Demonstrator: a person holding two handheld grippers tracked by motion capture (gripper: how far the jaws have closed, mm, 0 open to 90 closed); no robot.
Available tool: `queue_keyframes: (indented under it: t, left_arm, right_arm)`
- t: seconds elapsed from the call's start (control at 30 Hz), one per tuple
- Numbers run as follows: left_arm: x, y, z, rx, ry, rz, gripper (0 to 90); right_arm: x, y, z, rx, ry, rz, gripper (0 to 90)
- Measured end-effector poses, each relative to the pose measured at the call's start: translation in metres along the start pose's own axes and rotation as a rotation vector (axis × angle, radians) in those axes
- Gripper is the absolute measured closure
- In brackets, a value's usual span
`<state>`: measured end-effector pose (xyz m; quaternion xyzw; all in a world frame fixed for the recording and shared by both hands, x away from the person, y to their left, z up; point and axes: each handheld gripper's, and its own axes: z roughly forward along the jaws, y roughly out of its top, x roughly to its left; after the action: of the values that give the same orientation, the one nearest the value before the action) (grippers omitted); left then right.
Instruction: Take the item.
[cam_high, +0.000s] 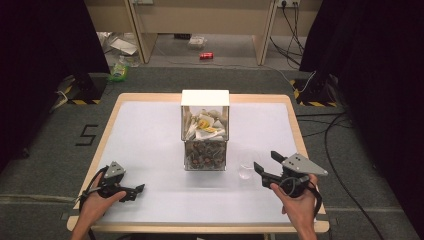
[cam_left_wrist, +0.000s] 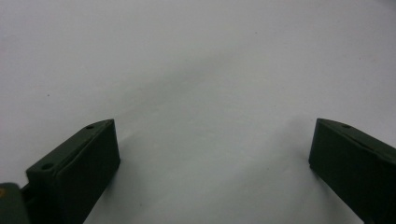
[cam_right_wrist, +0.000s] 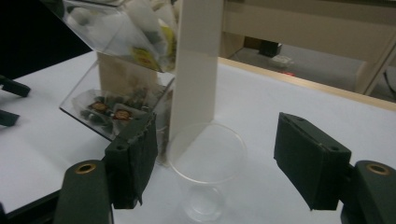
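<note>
"5" marking on floor (cam_high: 86, 134)

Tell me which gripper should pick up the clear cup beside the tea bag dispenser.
Right. The right gripper has its jaws open either side of the clear cup; the left gripper faces bare table.

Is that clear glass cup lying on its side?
No, the clear cup stands upright on the table, its open rim facing up between the right gripper's jaws.

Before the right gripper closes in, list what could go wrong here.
The clear plastic cup stands between the right gripper's open jaws, light and see-through: a squeeze could crush it or tip it. It sits close to the clear two-tier tea bag dispenser, so a jaw might knock that. The left gripper is far off, likely too far to steady anything.
</note>
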<state>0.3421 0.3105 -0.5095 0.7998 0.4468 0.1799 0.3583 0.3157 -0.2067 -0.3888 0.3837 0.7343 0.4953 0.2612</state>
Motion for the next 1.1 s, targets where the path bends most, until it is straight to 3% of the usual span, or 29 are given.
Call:
queue_keyframes:
  t: [0.03, 0.63, 1.1]
  left_arm:
    - [0.0, 0.0, 0.0, 0.0, 0.0, 0.0, 1.0]
    - [0.0, 0.0, 0.0, 0.0, 0.0, 0.0, 1.0]
    - [0.0, 0.0, 0.0, 0.0, -0.001, -0.001, 1.0]
  right_arm:
    - [0.004, 0.002, 0.002, 0.0, 0.021, 0.002, 32.4]
    - [0.033, 0.044, 0.008, -0.055, 0.113, -0.059, 35.7]
    - [0.06, 0.075, 0.032, -0.072, 0.193, -0.102, 39.3]
